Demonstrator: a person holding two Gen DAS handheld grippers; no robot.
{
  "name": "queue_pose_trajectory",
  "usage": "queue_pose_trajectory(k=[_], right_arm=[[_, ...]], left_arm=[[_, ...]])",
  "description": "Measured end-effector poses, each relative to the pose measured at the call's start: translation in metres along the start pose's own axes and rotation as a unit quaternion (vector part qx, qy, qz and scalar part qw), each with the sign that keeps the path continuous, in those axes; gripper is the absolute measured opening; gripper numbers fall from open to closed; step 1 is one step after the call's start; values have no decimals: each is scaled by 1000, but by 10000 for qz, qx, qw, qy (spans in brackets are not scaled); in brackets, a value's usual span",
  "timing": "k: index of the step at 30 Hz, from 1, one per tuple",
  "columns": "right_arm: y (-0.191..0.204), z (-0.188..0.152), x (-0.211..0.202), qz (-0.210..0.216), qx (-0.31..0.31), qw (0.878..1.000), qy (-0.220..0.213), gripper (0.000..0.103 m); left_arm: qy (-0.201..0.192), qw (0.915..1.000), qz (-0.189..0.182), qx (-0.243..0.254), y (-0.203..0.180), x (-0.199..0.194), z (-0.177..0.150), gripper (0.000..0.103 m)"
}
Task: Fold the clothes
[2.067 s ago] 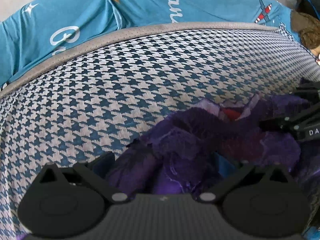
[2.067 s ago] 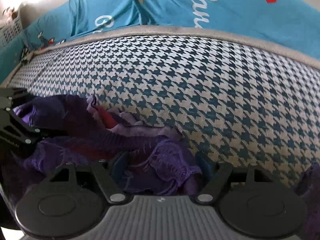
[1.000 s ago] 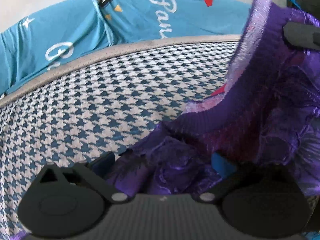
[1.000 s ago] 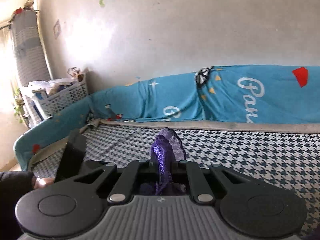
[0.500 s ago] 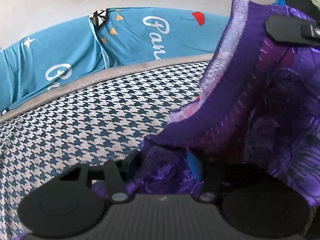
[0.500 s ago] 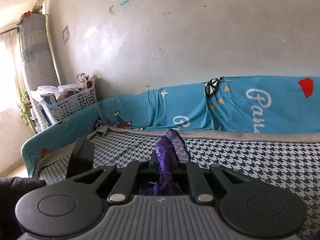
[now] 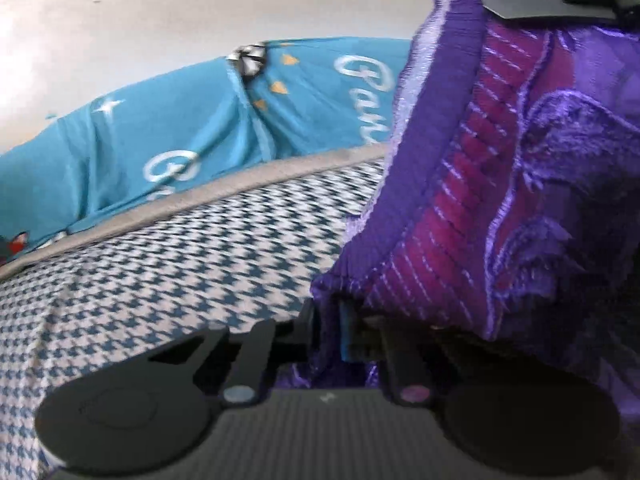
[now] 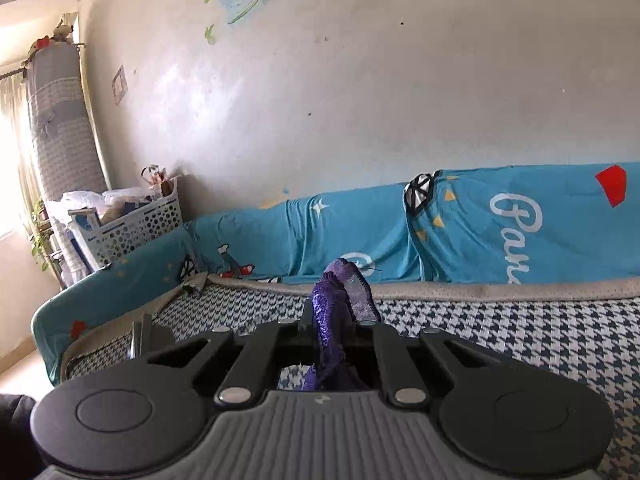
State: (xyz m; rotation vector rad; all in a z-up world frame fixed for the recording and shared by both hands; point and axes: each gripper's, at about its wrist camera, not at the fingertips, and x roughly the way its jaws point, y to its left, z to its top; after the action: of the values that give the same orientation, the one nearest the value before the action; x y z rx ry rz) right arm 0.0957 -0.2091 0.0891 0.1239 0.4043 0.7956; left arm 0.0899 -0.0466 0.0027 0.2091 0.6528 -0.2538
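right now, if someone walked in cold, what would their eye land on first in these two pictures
The purple garment first: it fills the right of the left wrist view, lifted off the houndstooth bed cover. The left gripper is shut on its lower edge, and the right gripper is shut on a bunched corner. Behind runs a bright blue sheet with white lettering, against the pale wall.

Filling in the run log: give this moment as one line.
left gripper: shut on purple garment | right gripper: shut on purple garment | garment: lifted above checked mattress
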Motion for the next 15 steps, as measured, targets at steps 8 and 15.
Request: queue_pose_trajectory(k=[8,15], right_arm=[[0,30,25,-120,43,9985,-535,9],[-8,34,54,-610,-150,9973,-381,9]], left_arm=[[-321,9893,1315,-551,30,18,28,9],[193,9830,820,-1633,66,30,23,12]])
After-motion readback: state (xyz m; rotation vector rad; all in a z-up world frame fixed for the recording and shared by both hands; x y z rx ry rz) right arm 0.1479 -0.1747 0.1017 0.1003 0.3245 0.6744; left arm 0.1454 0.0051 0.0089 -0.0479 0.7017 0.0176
